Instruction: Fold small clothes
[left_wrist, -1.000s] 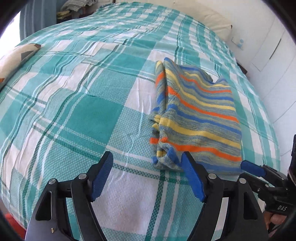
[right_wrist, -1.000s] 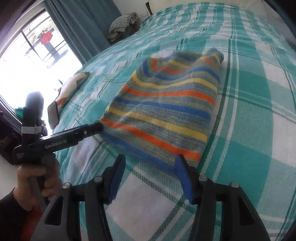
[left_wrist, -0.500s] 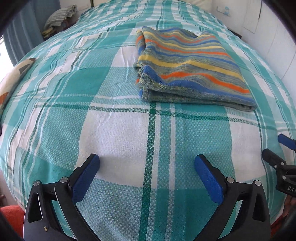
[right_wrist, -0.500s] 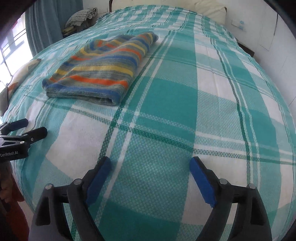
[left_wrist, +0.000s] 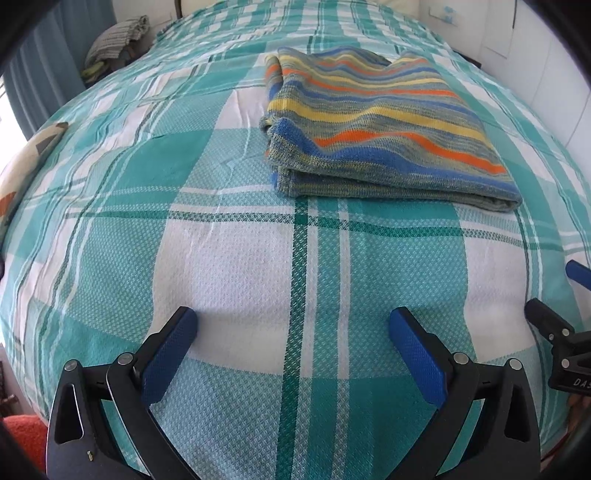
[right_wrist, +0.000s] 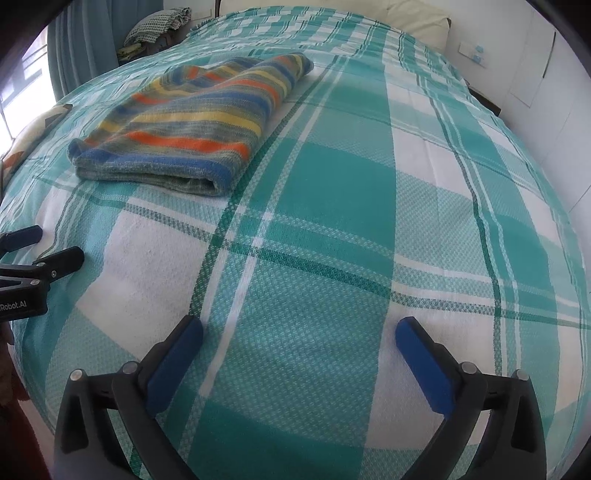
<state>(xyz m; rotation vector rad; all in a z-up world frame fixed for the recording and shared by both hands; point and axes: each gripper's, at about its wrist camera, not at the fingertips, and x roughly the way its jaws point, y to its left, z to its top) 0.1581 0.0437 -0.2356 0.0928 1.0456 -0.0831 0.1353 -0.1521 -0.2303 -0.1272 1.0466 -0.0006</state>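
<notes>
On plaid bedspread (left_wrist: 229, 280): one folded striped garment (left_wrist: 376, 125); left tool (left_wrist: 291, 332), right tool (right_wrist: 299, 336) both spread, empty.

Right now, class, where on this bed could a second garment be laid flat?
The broad bedspread right of the folded striped garment lies bare up to the wall side. A bare band also separates the garment's near edge from the open left tool and open right tool. Crowded: the patterned cushion at the left edge.

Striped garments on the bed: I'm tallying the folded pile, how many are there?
1: the striped knit garment, folded on the plaid bedspread, ahead of both open grippers. More clothes sit heaped beyond the bed's far-left corner.
</notes>
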